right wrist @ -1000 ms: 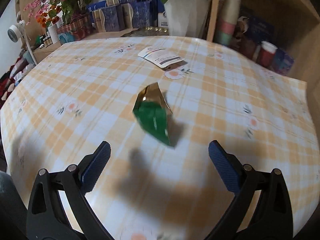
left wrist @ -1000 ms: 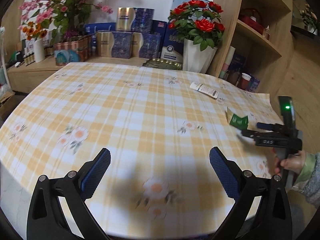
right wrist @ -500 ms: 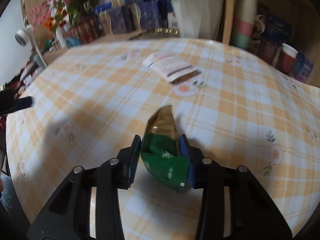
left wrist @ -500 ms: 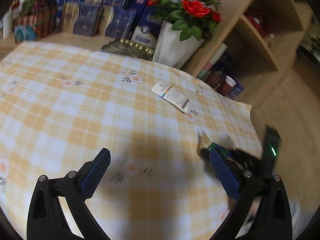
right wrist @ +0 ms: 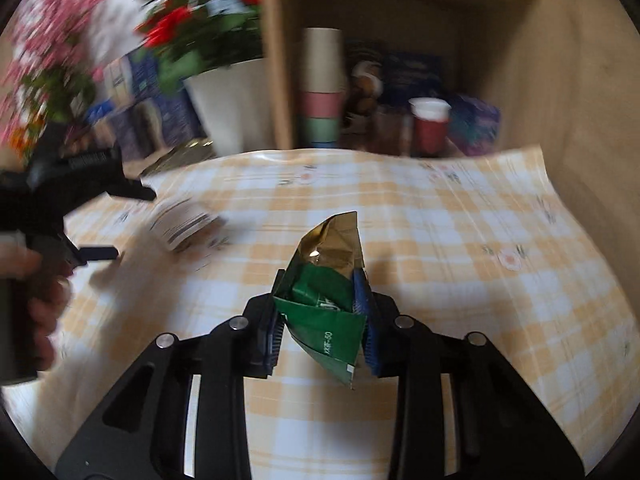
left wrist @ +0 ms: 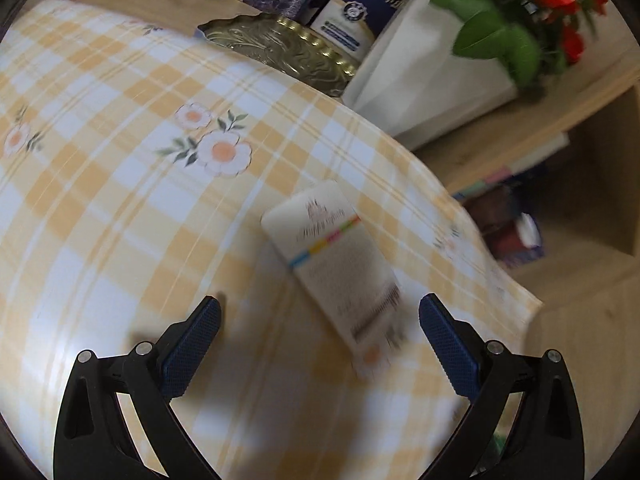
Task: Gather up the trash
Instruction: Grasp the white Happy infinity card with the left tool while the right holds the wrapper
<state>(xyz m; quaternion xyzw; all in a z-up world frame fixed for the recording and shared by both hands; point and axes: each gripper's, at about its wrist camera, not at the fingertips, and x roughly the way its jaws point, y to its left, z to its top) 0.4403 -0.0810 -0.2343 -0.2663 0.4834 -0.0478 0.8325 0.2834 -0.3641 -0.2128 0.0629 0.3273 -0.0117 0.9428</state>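
Both my feeds bow hard at the rims, with black corners. Indoor light is soft and fairly bright. On the left wrist feed, motion blur smears the white printed paper packet and the yellow-and-white checked tablecloth; a dark shadow pools at the cloth's near edge. On the right wrist feed, the red artificial flowers streak, while the crumpled green-and-gold foil wrapper stays sharp, glinting.

- A table carries a yellow-and-white checked cloth with printed flowers.
- A white printed packet lies flat on it, near the far edge.
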